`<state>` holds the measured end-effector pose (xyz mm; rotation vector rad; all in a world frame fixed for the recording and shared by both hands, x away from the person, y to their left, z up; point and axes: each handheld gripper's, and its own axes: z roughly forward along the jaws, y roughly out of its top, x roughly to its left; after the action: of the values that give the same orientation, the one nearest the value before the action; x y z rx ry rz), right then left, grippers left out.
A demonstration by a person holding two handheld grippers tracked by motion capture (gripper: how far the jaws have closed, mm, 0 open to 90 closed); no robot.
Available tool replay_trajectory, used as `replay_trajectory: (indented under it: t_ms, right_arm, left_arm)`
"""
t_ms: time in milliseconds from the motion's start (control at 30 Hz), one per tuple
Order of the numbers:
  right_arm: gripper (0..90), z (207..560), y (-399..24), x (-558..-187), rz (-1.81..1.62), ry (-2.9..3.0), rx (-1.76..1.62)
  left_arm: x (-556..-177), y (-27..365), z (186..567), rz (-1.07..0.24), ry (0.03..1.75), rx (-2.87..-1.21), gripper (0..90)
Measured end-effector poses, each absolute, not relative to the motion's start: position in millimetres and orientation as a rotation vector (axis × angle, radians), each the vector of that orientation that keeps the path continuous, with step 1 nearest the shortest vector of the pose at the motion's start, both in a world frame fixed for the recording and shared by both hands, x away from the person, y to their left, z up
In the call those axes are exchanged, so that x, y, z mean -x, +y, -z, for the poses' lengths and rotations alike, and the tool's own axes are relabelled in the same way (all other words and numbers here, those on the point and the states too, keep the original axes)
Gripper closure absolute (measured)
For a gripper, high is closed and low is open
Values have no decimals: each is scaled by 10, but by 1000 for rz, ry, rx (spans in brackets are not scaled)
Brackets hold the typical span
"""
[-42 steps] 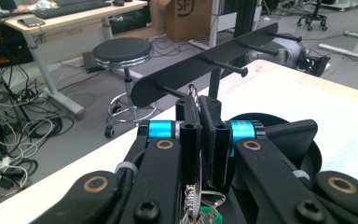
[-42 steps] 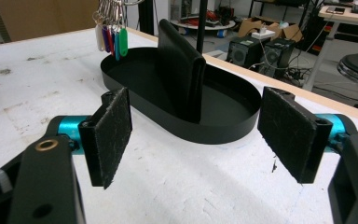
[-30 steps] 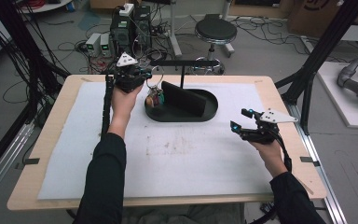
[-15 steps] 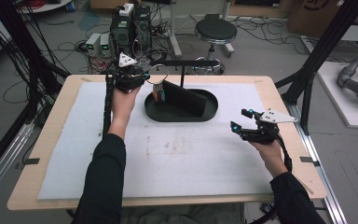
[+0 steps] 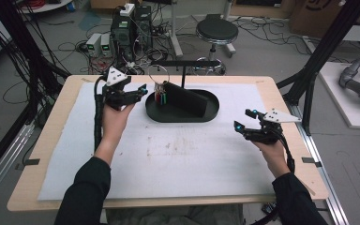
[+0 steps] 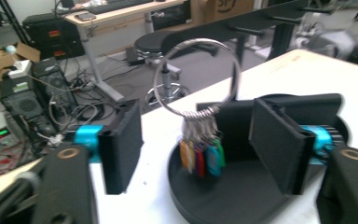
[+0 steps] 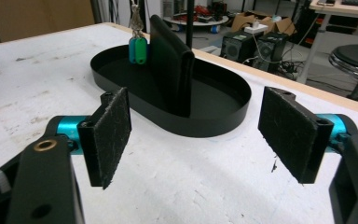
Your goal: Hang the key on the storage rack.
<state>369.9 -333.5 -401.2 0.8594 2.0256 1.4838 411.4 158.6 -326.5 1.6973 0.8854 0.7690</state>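
No brand, label or writing can be read anywhere; a cardboard box at the far edge of the left gripper view carries print too blurred to make out.

The key ring point(image 6: 196, 77), a large metal loop with a bunch of coloured tags point(image 6: 201, 156) hanging from it, hangs at the left end of the black oval tray point(image 5: 211, 111), with the tags down inside the tray. In the high view the ring point(image 5: 158, 76) sits just right of the left gripper point(image 5: 143, 90). In the left gripper view the ring stands beyond the pads, framed in the gap between them but not touched by either. That gripper's jaws have just been opening and now stand wide, with nothing clamped.

The right gripper point(image 5: 244, 120) hovers over the white mat point(image 5: 183, 159) near the right side of the table, well apart from the tray and ring. Its jaws are wide and empty. In its own view the tags point(image 7: 138, 50) hang at the tray's far end beside an upright black block point(image 7: 170, 63).

A black post with a crossbar point(image 5: 185, 63) rises behind the tray. The mat near the person is bare, giving open room between the two hands; the table's wooden edge point(image 5: 168, 202) borders it all round.
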Motion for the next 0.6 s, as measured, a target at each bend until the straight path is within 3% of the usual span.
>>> replay_trajectory:
  t_ms: [600]
  right_arm:
    - [247,4002,-3547,-3541,-1405,1893,-978]
  left_arm:
    - [-3196,2223,3949,-726,873,-1686,257]
